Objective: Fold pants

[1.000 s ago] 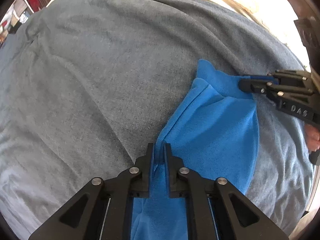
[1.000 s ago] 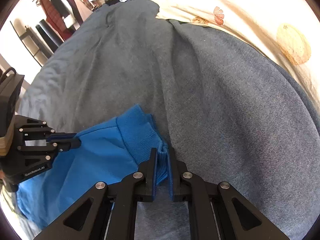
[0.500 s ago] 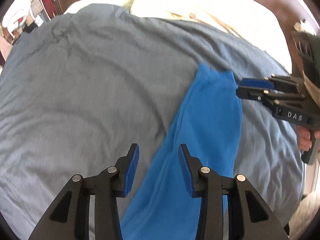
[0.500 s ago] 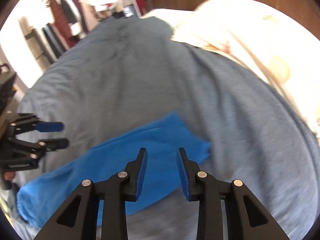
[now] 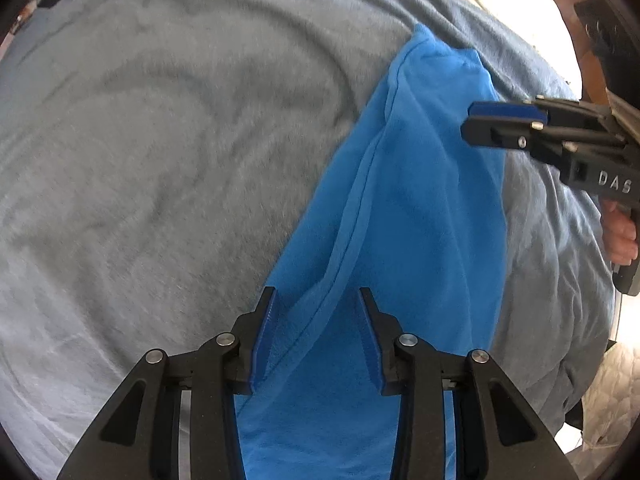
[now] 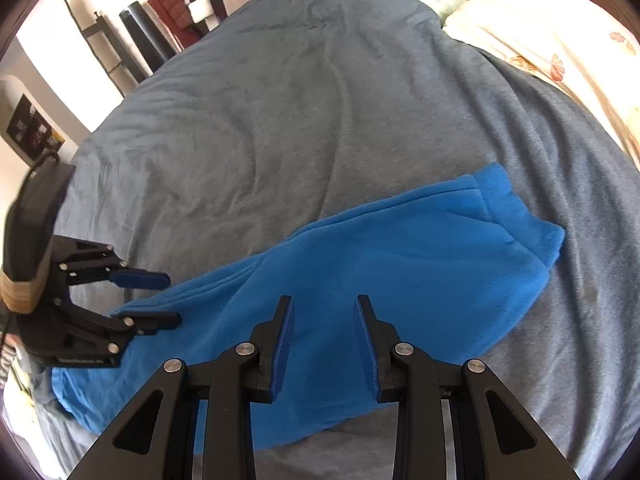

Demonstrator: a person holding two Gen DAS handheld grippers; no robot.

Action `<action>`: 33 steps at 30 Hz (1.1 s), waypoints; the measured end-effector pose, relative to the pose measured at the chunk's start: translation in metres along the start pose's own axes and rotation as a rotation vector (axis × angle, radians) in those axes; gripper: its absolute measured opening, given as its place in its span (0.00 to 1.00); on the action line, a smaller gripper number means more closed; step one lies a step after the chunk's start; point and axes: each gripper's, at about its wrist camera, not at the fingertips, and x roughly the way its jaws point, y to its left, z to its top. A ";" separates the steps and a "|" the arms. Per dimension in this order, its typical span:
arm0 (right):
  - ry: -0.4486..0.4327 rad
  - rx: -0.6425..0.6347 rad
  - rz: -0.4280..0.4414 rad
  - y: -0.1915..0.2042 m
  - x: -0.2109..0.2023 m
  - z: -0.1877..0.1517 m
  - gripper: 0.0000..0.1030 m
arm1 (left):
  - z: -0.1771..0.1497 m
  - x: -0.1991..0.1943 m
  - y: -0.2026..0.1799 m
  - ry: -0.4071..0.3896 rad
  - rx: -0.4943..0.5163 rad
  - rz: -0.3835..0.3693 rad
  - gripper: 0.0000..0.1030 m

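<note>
- Two tongs hover over the blue pants (image 6: 400, 264), neither holding cloth: the left tongs (image 5: 316, 336) stand parted and are closing, a seam ridge below their gap, untouched; the right tongs (image 6: 324, 344) stand parted over the wide middle.
- Folded lengthwise, the pants lie as one long band on the grey blanket (image 6: 280, 112) of the bed, near its edge.
- Farther out, the waistband end points toward the cream pillow (image 6: 560, 40); judging by this, the right tongs are nearer that end.

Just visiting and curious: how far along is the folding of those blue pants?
Done: the blue pants lie doubled lengthwise on the grey blanket. In hand: nothing; the left gripper, jaws closing, and the open right gripper hold no cloth. Left: folding them across into a compact bundle.
</note>
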 end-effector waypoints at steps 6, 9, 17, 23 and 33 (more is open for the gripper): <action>-0.001 -0.012 -0.009 0.010 0.005 0.007 0.31 | -0.012 -0.005 0.008 -0.043 -0.051 -0.010 0.08; -0.002 -0.016 -0.009 0.013 0.008 0.010 0.31 | -0.018 -0.021 0.017 -0.079 -0.093 0.003 0.08; 0.009 -0.033 -0.009 0.024 0.032 0.020 0.31 | -0.019 -0.007 0.029 -0.063 -0.131 0.036 0.08; 0.054 -0.053 -0.051 0.027 0.063 0.028 0.31 | -0.025 0.005 0.046 -0.051 -0.209 0.033 0.21; 0.050 -0.023 -0.038 0.053 0.035 0.020 0.31 | -0.070 -0.059 0.040 -0.152 -0.220 0.040 0.42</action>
